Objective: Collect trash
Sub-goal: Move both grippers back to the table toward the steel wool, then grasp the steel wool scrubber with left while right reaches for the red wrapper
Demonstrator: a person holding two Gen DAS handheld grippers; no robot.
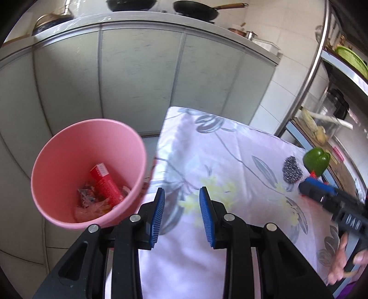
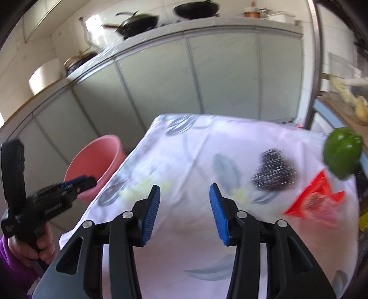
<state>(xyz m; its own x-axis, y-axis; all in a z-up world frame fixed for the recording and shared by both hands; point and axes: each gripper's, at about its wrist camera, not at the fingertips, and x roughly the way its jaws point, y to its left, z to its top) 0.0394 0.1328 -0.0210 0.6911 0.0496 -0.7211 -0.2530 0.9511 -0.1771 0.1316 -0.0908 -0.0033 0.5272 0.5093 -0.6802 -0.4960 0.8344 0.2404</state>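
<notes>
A pink bin (image 1: 89, 172) stands on the floor left of the cloth-covered table (image 1: 207, 165); it holds a red box (image 1: 105, 184) and crumpled wrappers. My left gripper (image 1: 181, 214) is open and empty, over the table's left edge beside the bin; it also shows in the right wrist view (image 2: 76, 184). My right gripper (image 2: 184, 211) is open and empty above the table's middle; it also shows in the left wrist view (image 1: 308, 186). A red plastic wrapper (image 2: 315, 202) lies on the cloth at the right, next to a steel scourer (image 2: 273, 170) and a green pepper (image 2: 342, 151).
Grey cabinet doors (image 1: 138, 76) under a counter with pans (image 1: 195, 9) stand behind the table. A metal rack (image 1: 322, 57) with shelves and food stands at the right. The bin also shows in the right wrist view (image 2: 96, 161).
</notes>
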